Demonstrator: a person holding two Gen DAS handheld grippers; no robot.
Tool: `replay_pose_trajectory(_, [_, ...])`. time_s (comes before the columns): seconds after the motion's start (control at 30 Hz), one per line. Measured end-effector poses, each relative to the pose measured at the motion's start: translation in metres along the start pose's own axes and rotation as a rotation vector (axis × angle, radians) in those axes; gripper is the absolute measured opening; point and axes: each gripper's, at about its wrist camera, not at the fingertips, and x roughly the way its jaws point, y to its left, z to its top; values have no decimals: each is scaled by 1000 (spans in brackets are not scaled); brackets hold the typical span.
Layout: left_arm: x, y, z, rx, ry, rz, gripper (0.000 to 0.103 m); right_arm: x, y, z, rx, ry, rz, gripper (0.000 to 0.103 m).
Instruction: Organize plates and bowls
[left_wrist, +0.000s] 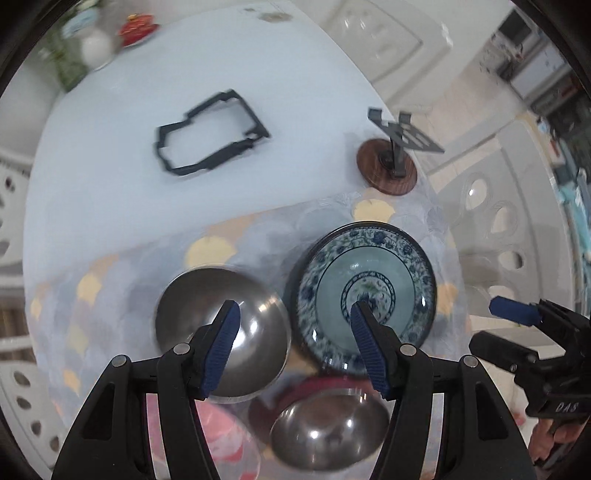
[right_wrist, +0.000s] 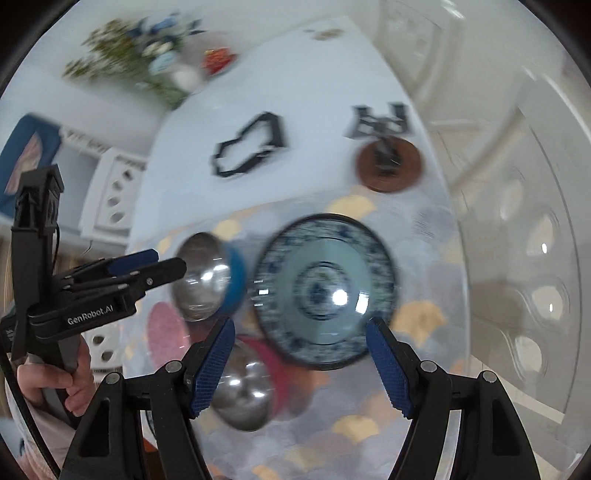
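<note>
Left tongs (left_wrist: 291, 314): released, jaws wide apart, empty, hovering over the gap between two dishes.
Right tongs (right_wrist: 301, 332): released too, nothing held; they hang above the near rim of the blue bowl.
Blue bowl (right_wrist: 325, 291): patterned blue-and-white, upright on the counter (left_wrist: 110, 155), directly ahead of the right tongs and centred between their jaws; round, so no long axis to line up with.
Nearer hand: right for the blue bowl, I judge; from the left wrist view it lies ahead and to the right (left_wrist: 365, 291), under the right jaw only.
Steel bowl, far (left_wrist: 221, 332): ahead-left of the left tongs, beneath the left jaw, just beside the blue bowl.
Steel bowl, near (left_wrist: 328, 432): between the left tongs' arms, seemingly sitting on a red plate (right_wrist: 275, 365), though blur makes that uncertain.
Pink plate (right_wrist: 166, 328): low at left, partly hidden.
Count: three bowls (two steel, one blue); probably two plates.
Other items: black frame (left_wrist: 210, 133), stand on a wooden disc (left_wrist: 388, 170), both well apart at the far end.
</note>
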Motion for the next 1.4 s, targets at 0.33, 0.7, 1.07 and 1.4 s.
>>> replay_pose_trajectory(0.33, [65,-26,20,53,123,14,60,50,-56,-1,118,83,-39,72])
replay_pose_trajectory(0.7, [94,-44,28,145,177,51,60,84,-63,13,140,129,-22,72])
replay_pose_trajectory(1.07, [119,-73,35,236,215,86,62,100,-59,18,139,134,-1,72])
replay_pose_trajectory(1.4, [108,-61,30,208,204,60,60,102,-52,20,134,132,-10,67])
